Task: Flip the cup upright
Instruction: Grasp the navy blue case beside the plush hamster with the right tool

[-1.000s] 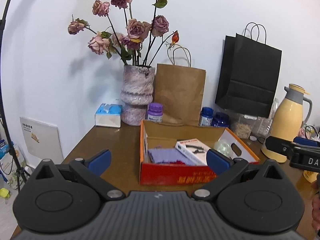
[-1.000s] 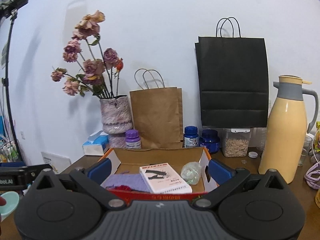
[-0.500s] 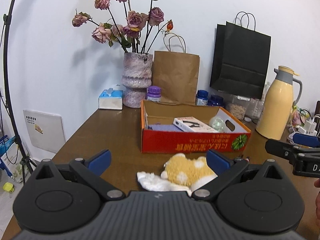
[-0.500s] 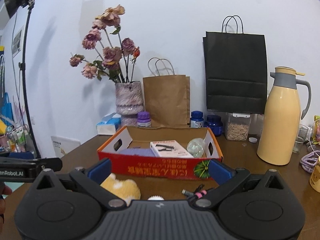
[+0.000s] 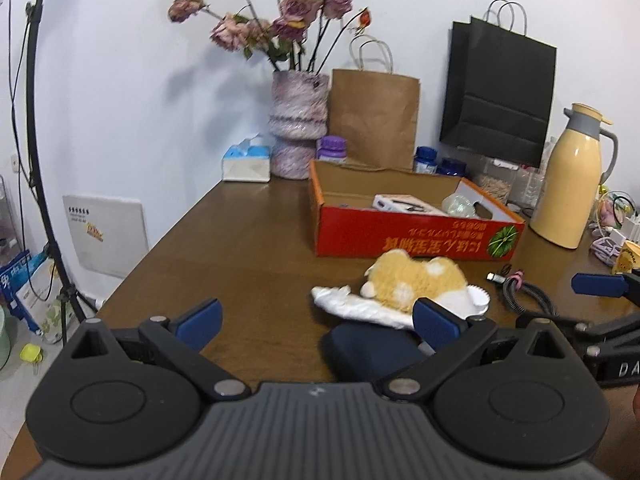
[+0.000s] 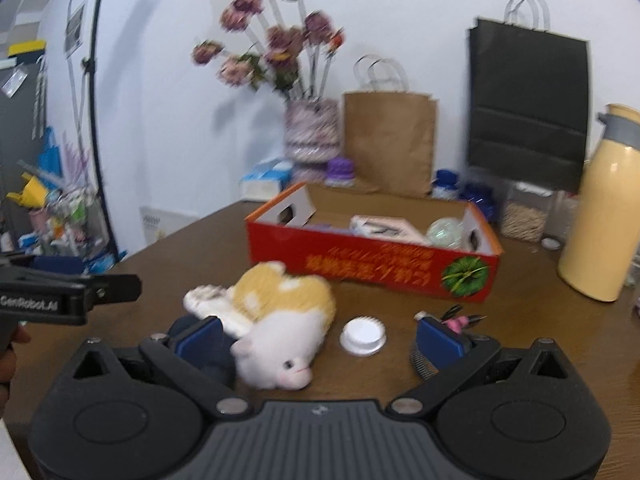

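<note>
A dark navy cup (image 5: pixel 370 350) rests low on the brown table (image 5: pixel 248 256), just inside the right finger of my left gripper (image 5: pixel 318 320). A plush toy hides part of it, and I cannot tell which way its mouth faces. The left gripper is open, its blue pads wide apart and empty. In the right wrist view the cup (image 6: pixel 214 354) shows behind the left pad of my right gripper (image 6: pixel 320 340), which is open too, with the plush toy's head between its fingers, untouched.
A yellow and white plush toy (image 6: pixel 280 312) lies beside the cup, with a white lid (image 6: pixel 363 334) and a coiled cable (image 5: pixel 520 288) to its right. Behind stand a red cardboard box (image 5: pixel 412 236), a yellow thermos jug (image 5: pixel 570 184), a flower vase (image 5: pixel 298 120) and paper bags.
Both views have drawn back and tipped down from the box toward the table's near part. The plush toy, the lid and then the navy cup came into view. Both grippers stay open.
</note>
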A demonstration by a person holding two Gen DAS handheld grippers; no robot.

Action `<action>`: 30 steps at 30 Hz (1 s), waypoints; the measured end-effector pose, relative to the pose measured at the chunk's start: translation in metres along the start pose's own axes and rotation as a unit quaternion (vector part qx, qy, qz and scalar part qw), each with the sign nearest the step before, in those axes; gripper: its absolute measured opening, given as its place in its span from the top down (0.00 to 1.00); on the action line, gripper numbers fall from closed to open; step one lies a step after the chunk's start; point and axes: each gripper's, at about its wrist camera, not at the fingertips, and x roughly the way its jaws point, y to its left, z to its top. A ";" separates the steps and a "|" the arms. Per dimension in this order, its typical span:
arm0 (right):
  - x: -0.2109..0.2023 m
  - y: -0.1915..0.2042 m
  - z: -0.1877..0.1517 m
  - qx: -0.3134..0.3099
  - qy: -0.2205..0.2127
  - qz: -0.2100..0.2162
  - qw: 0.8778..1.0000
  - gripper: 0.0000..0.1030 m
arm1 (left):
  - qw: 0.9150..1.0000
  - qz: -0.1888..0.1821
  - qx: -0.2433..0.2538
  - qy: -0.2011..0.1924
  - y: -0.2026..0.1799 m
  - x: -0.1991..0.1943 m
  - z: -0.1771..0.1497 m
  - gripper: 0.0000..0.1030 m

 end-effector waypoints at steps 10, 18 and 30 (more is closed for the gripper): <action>0.044 0.049 -0.006 -0.011 0.099 0.069 0.993 0.00 | 1.000 0.019 -0.013 0.014 0.038 0.000 -0.018 0.00; 0.071 0.074 -0.006 -0.003 0.151 0.086 0.985 0.08 | 0.999 0.038 -0.033 0.015 0.070 -0.012 -0.030 0.00; 0.097 0.100 -0.014 -0.033 0.179 0.056 0.982 0.00 | 0.998 0.036 -0.054 0.024 0.087 -0.009 -0.037 0.00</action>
